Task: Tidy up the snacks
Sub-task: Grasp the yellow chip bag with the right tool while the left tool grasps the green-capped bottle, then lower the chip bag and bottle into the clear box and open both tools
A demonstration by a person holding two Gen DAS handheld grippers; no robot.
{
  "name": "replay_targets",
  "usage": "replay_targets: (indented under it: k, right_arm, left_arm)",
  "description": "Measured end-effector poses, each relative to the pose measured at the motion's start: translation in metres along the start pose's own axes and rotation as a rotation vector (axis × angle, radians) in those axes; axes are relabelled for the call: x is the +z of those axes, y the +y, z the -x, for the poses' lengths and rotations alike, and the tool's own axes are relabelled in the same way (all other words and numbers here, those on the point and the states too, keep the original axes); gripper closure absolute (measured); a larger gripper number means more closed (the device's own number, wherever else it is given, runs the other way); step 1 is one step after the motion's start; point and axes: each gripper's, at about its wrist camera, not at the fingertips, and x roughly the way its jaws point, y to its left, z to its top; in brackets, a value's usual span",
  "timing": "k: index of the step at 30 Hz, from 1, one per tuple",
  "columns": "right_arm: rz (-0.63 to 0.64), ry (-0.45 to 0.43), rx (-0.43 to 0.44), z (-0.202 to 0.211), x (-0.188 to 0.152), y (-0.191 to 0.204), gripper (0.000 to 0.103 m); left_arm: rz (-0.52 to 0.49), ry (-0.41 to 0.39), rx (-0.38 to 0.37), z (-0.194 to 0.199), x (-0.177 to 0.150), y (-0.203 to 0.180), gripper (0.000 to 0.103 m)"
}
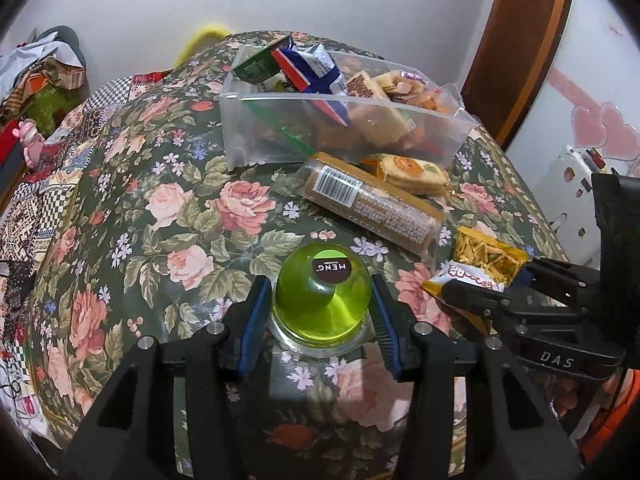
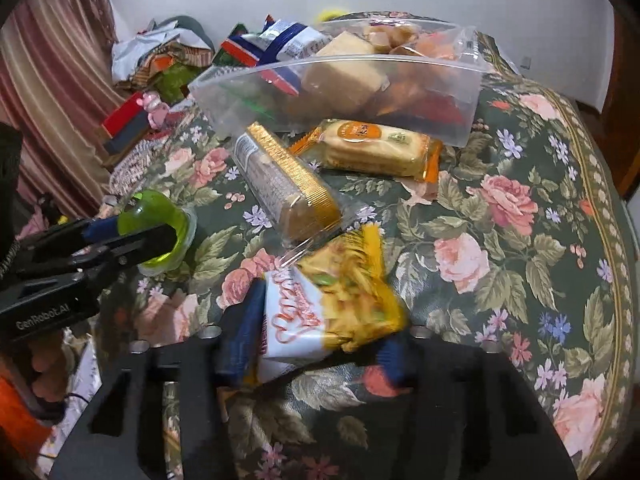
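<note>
While left claw (image 1: 318, 308) grips one green jelly cup (image 1: 320, 300) just above the desk (image 1: 168, 208), right claw (image 2: 320, 344) clamps one yellow packet (image 2: 340, 308); two biscuit packs (image 1: 372, 204) lie beside one full bin (image 1: 280, 136).

Left wrist view: mounted just behind the left gripper (image 1: 318, 312), angled steeply down and forward over the floral table (image 1: 168, 208) toward the far edge and white wall; close range. Right wrist view: same arrangement behind the right gripper (image 2: 316, 332), also close. Shared: clear bin (image 1: 280, 132) (image 2: 400, 92) by the far edge, wrapped snacks before it. Each view catches the other gripper at its side.
</note>
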Motion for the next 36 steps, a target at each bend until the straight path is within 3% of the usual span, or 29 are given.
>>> replay_targets:
  k: [4,9,21,36]
  right_arm:
    - [0.004,-0.016,0.001,0.007,-0.005,-0.005,0.063]
    - [-0.002,-0.058,0.018,0.025,0.001,-0.011,0.084]
    - [-0.007,-0.197,0.006,0.05,0.032,-0.015,0.084]
    - [0.003,-0.403,-0.031,0.075,0.11,-0.031,0.084]
  left_arm:
    - [-0.006,-0.018,-0.008,0.005,0.004,-0.005,0.054]
    - [-0.016,-0.051,-0.011,0.013,0.016,-0.009,0.054]
    - [-0.025,-0.147,-0.023,0.027,0.063,-0.015,0.054]
    - [-0.037,-0.273,-0.01,0.021,0.146,-0.032,0.054]
